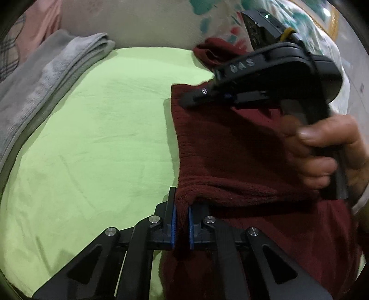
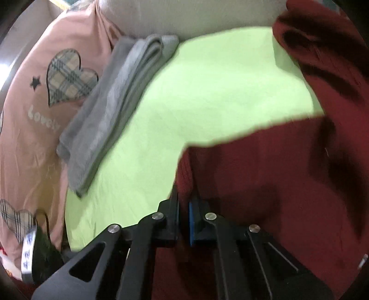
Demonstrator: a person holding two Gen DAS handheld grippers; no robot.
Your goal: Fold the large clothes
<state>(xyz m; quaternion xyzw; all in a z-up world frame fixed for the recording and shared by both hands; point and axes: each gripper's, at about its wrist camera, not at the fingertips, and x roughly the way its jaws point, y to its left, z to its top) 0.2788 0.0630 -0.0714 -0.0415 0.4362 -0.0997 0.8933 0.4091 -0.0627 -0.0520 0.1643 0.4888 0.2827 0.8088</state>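
Note:
A dark red knit sweater [image 1: 230, 150] is held up over a light green sheet [image 1: 103, 138]. My left gripper [image 1: 182, 207] is shut on the sweater's ribbed edge near its lower corner. In the left wrist view the right gripper [image 1: 191, 98] is seen further along the same edge, a hand around its handle. In the right wrist view the right gripper [image 2: 184, 203] is shut on the sweater [image 2: 265, 173], which fills the right side, with another part [image 2: 322, 57] draped at the upper right.
A folded grey towel [image 1: 46, 80] lies along the left of the sheet, also in the right wrist view [image 2: 115, 103]. A pink pillow with plaid hearts [image 2: 34, 103] lies left of it. A patterned white pillow [image 1: 219, 18] sits at the back.

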